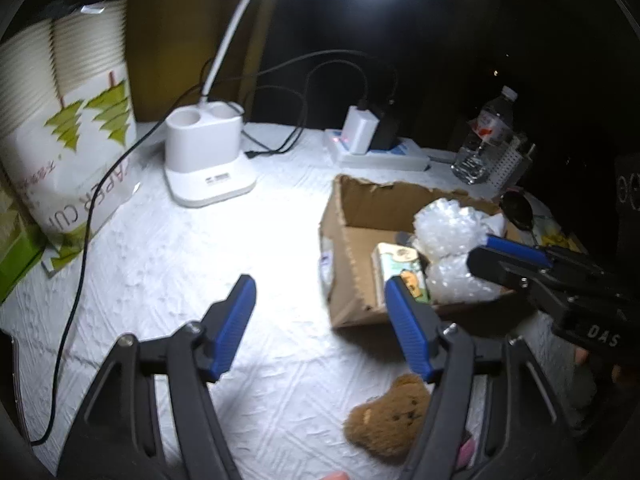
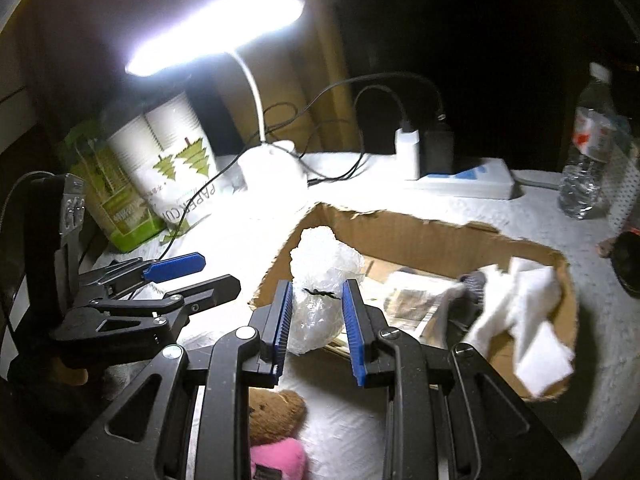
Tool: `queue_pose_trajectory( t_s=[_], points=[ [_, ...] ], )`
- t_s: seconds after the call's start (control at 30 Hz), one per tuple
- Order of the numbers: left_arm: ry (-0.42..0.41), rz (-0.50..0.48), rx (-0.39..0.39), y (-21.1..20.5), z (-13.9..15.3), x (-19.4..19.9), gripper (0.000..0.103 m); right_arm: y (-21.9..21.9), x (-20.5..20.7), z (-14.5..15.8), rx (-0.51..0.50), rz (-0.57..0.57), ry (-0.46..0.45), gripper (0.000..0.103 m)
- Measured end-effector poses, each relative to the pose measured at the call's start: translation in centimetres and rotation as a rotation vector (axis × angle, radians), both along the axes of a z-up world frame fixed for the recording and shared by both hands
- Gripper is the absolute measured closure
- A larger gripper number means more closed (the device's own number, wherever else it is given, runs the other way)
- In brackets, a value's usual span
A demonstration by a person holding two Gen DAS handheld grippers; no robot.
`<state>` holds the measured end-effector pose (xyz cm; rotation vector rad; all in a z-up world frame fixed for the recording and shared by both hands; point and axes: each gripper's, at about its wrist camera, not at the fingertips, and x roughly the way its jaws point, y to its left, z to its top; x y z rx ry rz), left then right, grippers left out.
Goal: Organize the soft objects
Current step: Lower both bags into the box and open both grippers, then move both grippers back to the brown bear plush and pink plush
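My right gripper [image 2: 318, 316] is shut on a bundle of bubble wrap [image 2: 322, 280] tied with a black band, held over the near left edge of a torn cardboard box [image 2: 424, 232]. In the left wrist view the bundle [image 1: 452, 252] hangs over the box [image 1: 352, 248] with the right gripper [image 1: 492, 252] at it. My left gripper [image 1: 320, 312] is open and empty above the white cloth, left of the box. A brown teddy bear [image 1: 388, 416] lies on the cloth below it. The bear [image 2: 276, 412] wears pink [image 2: 276, 460].
The box holds white paper [image 2: 524, 320], printed packets [image 2: 416, 300] and a small carton [image 1: 400, 272]. A lamp base [image 1: 206, 156], paper-cup sleeve [image 1: 68, 120], power strip with chargers [image 1: 380, 148], water bottle [image 1: 484, 136] and cables [image 1: 72, 280] stand around on the table.
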<state>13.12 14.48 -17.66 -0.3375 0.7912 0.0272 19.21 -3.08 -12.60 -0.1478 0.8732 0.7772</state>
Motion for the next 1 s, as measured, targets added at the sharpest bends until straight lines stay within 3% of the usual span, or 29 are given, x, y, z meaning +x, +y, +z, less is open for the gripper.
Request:
queue_pose_trajectory(
  t_s=[0.57, 0.67, 0.77, 1.0],
  points=[
    [0.039, -0.03, -0.037, 2.3, -1.8, -0.3, 0.035, 4.5, 2.8, -4.5, -0.075, -0.024, 0.103, 0.076],
    [0.036, -0.03, -0.042, 2.3, -1.8, -0.4, 0.035, 4.6, 2.8, -4.5, -0.084, -0.036, 0.106, 0.071],
    [0.031, -0.03, -0.043, 2.3, -1.6, -0.6, 0.035, 4.5, 2.7, -4.3, -0.08, -0.047, 0.105, 0.058],
    [0.02, -0.028, -0.038, 1.6, -1.0, -1.8, 0.035, 4.0, 1.2, -3.2, -0.069, -0.044, 0.084, 0.058]
  ],
)
